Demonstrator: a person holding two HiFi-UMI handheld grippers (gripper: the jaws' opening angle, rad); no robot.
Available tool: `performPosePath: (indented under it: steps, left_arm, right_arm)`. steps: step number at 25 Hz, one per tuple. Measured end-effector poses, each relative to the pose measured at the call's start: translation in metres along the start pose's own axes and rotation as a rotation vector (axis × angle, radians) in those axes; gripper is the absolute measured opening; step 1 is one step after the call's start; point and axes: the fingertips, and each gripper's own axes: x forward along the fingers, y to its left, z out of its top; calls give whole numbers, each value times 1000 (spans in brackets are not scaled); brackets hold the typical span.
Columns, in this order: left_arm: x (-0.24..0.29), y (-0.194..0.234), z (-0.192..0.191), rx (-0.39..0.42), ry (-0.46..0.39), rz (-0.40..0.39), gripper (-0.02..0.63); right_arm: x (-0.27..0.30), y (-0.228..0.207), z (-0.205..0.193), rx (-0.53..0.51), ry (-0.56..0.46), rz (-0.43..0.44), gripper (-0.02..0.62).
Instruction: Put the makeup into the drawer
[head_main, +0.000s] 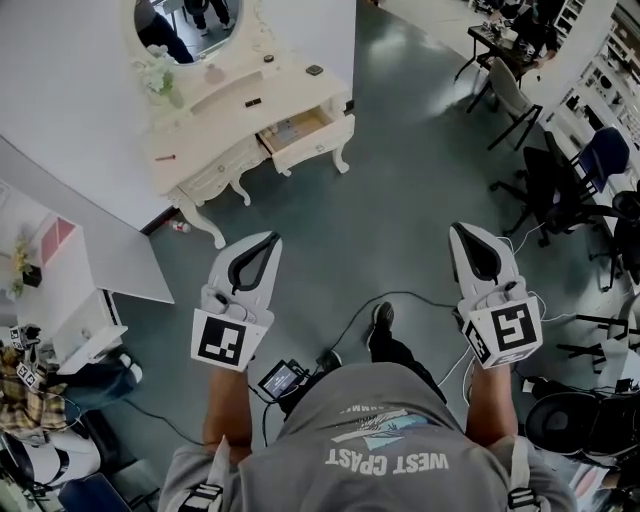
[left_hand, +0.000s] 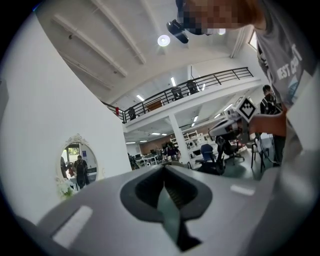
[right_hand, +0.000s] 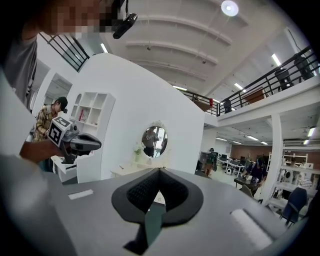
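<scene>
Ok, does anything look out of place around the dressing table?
One drawer of the dressing table stands pulled out, and a small red-and-white object lies on the floor beside a table leg. Nothing looks spilled or broken.

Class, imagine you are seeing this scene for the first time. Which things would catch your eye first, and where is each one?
The two white tools strike first: the left tool and right tool, both shut and empty, held out over the grey floor low in the head view. Beyond them, at upper left, stands a cream dressing table with an oval mirror. Its drawer is pulled open.
</scene>
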Motion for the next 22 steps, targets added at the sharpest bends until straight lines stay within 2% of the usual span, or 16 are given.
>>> performPosePath:
  steps: [9,22]
  left_arm:
    - [72,18,-1,10,64,75,2]
    - [193,20,7,9,136,162,2]
  right_arm:
    - [80,-70,-11,25,-29,81,1]
    - [174,-175,-37,46,-46,213,2]
